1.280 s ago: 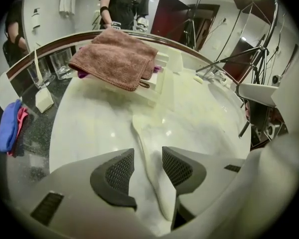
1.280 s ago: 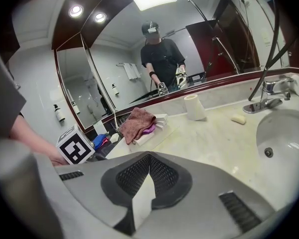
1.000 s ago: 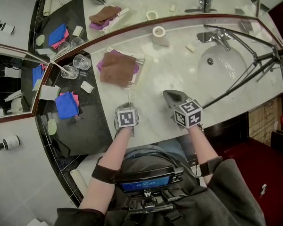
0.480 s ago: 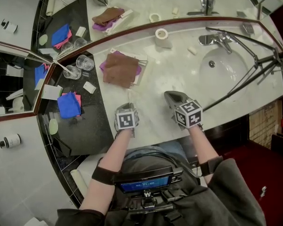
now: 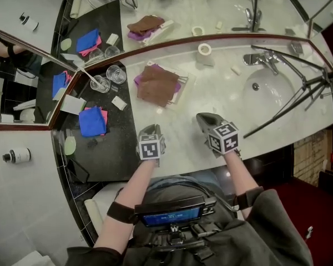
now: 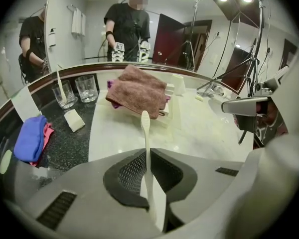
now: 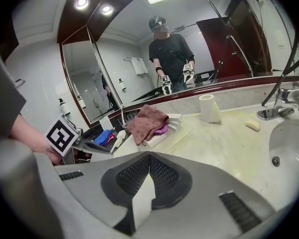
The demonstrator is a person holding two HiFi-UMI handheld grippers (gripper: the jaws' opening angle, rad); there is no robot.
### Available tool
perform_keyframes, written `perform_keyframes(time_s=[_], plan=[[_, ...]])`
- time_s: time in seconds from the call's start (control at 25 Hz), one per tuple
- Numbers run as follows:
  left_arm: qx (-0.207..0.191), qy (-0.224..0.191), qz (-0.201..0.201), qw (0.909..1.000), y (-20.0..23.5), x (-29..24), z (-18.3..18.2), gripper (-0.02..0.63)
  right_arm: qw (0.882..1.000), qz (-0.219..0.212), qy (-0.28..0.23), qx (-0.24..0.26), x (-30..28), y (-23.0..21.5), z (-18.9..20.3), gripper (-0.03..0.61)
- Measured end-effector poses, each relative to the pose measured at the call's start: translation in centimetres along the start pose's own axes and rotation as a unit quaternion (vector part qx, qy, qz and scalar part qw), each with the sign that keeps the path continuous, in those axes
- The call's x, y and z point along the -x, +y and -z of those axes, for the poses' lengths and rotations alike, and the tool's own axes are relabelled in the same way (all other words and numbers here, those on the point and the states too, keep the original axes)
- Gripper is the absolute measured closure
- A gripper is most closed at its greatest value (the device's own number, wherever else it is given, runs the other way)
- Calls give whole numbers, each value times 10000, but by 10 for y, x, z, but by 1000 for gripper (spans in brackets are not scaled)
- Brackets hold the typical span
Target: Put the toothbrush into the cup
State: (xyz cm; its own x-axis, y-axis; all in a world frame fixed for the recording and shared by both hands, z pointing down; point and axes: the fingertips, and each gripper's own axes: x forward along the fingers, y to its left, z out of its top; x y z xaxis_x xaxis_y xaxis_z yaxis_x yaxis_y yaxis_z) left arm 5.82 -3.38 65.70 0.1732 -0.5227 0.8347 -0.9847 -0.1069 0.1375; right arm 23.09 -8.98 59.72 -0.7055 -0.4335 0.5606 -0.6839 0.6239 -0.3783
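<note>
My left gripper hangs over the front of the marble counter, shut on a white toothbrush. The brush sticks out upright between the pads, head pointing away from me. Two clear glass cups stand on the dark counter section at the far left: one cup holds another white toothbrush, the other cup is empty. Both are well beyond the left gripper. My right gripper hovers to the right of the left one, shut with nothing in it.
A brown towel lies on a stack of folded cloths mid-counter. Near the cups are a white soap bar and a blue cloth. A paper roll, the sink, faucet and tripod legs are to the right. Mirrors line the back.
The left gripper has lifted a little with the toothbrush still in it. The head view has shifted, so the counter sits lower and further right in the frame. The right gripper moved slightly.
</note>
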Motion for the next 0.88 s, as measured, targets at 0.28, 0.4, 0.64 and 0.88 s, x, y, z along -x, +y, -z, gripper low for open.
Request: perform_keyframes(time_s=[0.28, 0.4, 0.64, 0.88], plan=[[-21, -409, 5, 9992, 31, 39, 2, 595, 9992, -271, 217, 192, -14, 44, -5, 560], [49, -608, -50, 9981, 46, 56, 2, 595, 9981, -433, 328, 285, -23, 67, -4, 560], [10, -1306, -179, 9913, 76, 90, -19, 595, 9946, -788, 449, 500, -44, 115, -7, 560], [-52, -2108, -394, 9767, 115, 105, -66, 595, 9894, -1183, 492, 686, -68, 159, -15, 560]])
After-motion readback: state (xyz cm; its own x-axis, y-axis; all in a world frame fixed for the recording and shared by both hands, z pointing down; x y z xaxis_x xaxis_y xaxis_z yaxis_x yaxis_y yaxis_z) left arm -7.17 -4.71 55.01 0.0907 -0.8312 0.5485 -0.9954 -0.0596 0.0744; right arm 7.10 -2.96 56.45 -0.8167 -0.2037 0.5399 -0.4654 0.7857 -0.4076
